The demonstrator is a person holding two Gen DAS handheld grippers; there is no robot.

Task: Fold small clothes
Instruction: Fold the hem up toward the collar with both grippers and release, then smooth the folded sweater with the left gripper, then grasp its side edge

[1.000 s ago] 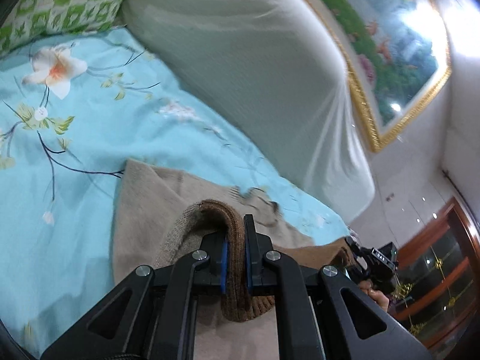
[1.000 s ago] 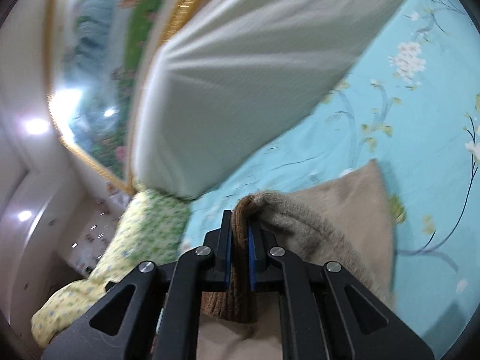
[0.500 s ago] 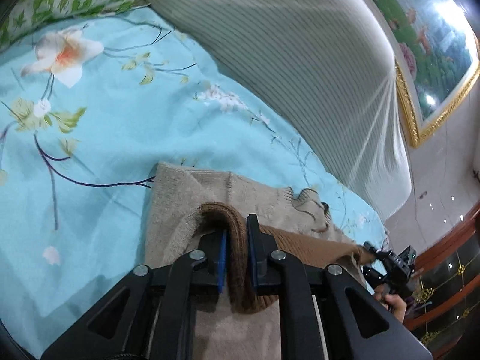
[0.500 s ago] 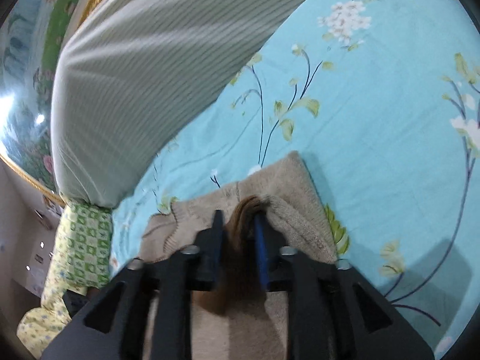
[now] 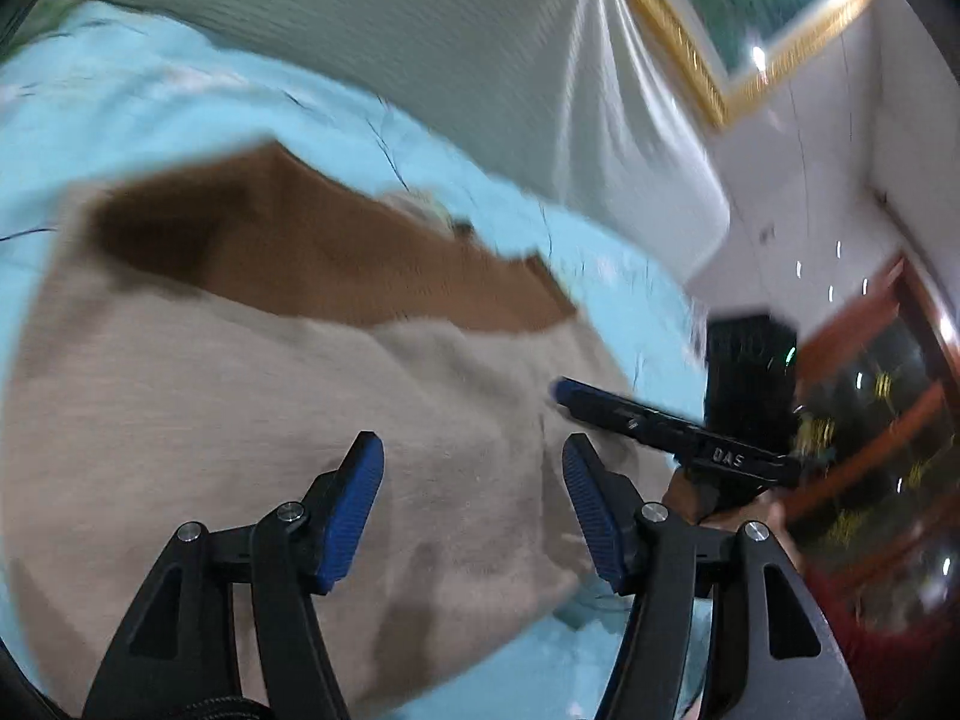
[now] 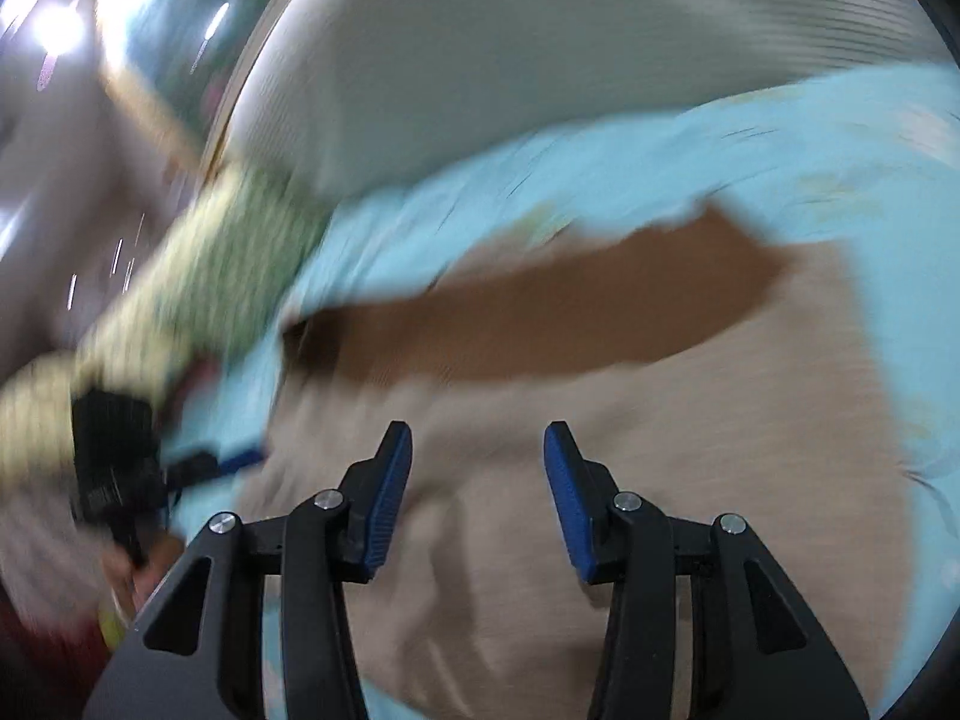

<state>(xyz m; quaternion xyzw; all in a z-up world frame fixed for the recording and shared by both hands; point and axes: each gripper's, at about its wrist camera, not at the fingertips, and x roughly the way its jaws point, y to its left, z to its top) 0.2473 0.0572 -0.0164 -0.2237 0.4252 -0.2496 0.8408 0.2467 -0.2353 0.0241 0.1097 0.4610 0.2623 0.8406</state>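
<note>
Left gripper (image 5: 471, 450): jaws spread wide, blue ribbed pads (image 5: 351, 516) facing each other across a broad gap, nothing between them; the fingers hang above the garment, and contact with the cloth cannot be judged through the blur. Right gripper (image 6: 477, 441): jaws likewise wide apart, blue pads (image 6: 387, 498) bare, no cloth gripped; also poised over the garment. Garment: one small beige knit sweater (image 5: 252, 420), lying on the light blue bedsheet (image 5: 120, 114), folded so that a darker brown band (image 5: 336, 264) runs across its far edge; the same beige body (image 6: 660, 450) and brown band (image 6: 540, 312) fill the middle of the right wrist view. Lettering: on the right gripper's black body, seen from the left wrist view (image 5: 678, 432), white characters reading roughly "OAS" as they appear; orientation is uncertain. No other legible writing. Surroundings: large off-white ribbed pillow (image 5: 420, 48) at the head of the sheet; gold-framed painting (image 5: 750, 18) on the wall; green-and-cream patterned cushion (image 6: 198, 276), heavily blurred.
</note>
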